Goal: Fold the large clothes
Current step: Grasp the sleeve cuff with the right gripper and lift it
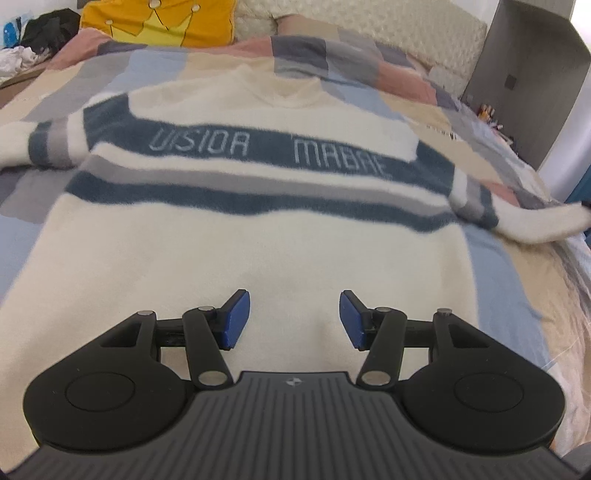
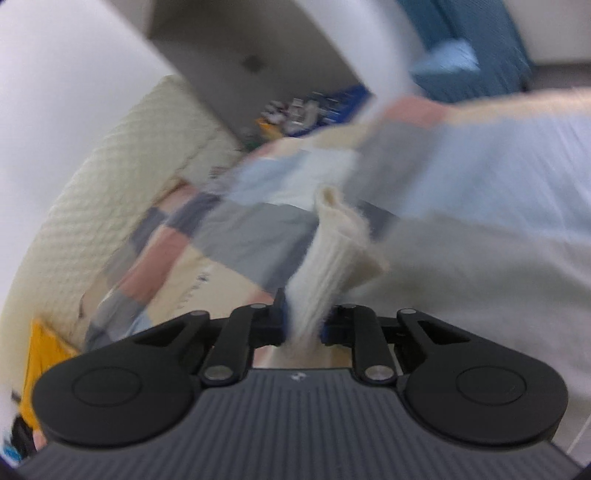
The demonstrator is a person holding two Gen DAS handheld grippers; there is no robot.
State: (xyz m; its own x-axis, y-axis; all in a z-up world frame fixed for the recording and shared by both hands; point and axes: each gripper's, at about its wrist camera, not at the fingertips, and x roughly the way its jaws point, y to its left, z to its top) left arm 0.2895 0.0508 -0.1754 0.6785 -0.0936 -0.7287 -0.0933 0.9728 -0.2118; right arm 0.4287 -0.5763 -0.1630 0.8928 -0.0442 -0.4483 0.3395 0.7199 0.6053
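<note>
Cream sweater (image 1: 236, 236) with navy and grey stripes lies flat ahead of the spread, empty left gripper (image 1: 294, 319); right gripper (image 2: 303, 320) pinches its ribbed cuff (image 2: 332, 240).

Cream navy-striped sweater (image 1: 236, 236) flat, front up

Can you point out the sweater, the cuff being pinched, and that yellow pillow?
sweater (image 1: 229, 258): left wrist view, on its plain cream front below the stripes.
cuff (image 2: 332, 236): right wrist view, on the ribbed cream end sticking up from the right claw.
yellow pillow (image 1: 159, 18): left wrist view, on its front face.
</note>
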